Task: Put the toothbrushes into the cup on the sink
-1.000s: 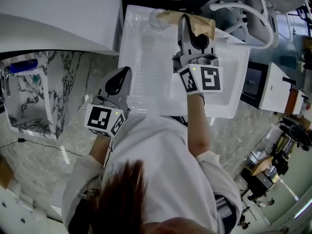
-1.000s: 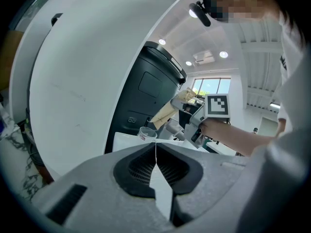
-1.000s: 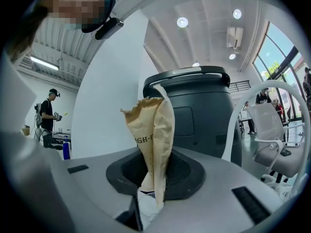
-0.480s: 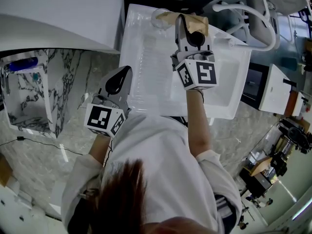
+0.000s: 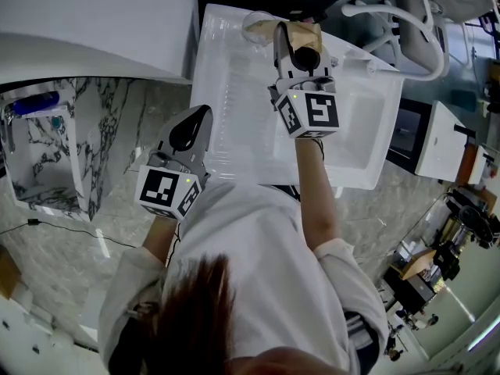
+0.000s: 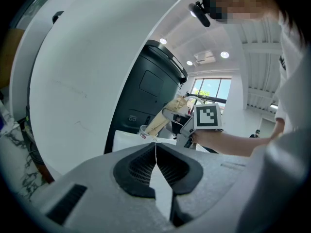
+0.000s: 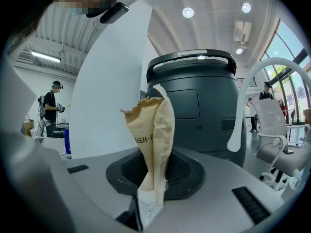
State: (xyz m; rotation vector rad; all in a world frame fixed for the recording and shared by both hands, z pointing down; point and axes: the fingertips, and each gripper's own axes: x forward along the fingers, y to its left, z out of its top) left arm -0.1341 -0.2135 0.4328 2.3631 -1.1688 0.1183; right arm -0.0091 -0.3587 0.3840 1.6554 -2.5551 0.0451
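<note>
Pinches a paper-wrapped toothbrush (image 7: 154, 125) in the right gripper (image 5: 295, 37) over the sink (image 5: 234, 108), beside the clear cup (image 5: 254, 26). Likely light, with a soft, crushable wrapper; best gripped low, on the stiffer base. Left gripper (image 5: 199, 119) closed, empty.

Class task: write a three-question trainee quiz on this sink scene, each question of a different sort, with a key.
1. What does the right claw grip? A) brown paper packet B) sponge C) soap bar
2. True or false: the left claw is shut and empty.
3. Fill in: the clear cup stands on the white ____.
Key: 1 A; 2 true; 3 sink.
</note>
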